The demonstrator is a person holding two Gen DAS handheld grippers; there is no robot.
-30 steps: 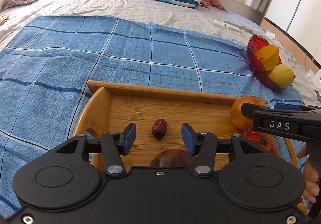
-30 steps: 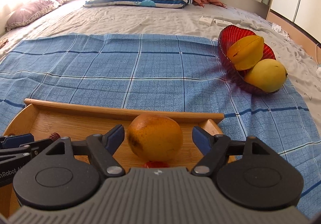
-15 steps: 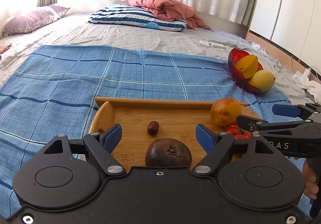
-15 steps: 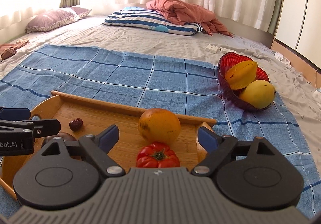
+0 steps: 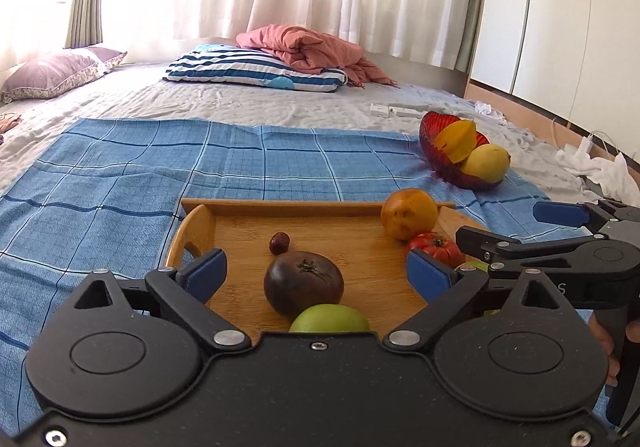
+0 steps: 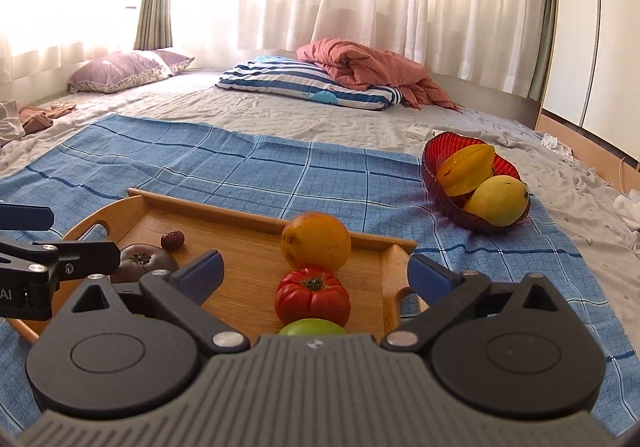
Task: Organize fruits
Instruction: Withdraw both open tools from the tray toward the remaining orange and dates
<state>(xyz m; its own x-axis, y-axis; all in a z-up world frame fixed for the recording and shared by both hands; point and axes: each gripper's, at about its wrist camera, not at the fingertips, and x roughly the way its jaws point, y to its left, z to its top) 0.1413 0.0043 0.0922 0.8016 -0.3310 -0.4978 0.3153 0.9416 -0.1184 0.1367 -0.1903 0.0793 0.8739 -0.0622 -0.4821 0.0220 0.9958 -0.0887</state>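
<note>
Above the wooden tray (image 5: 320, 207), both grippers, left gripper (image 5: 316, 275) and right gripper (image 6: 316, 273), spread wide, just opened, nothing between. Probably release step finished; next, another fruit to fetch.

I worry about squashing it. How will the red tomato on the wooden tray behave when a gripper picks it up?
The red tomato looks ripe and ribbed, so it is probably soft and easily bruised. Its squat, flattened shape suggests it will roll little. Its glossy skin may slip between the pads.
</note>
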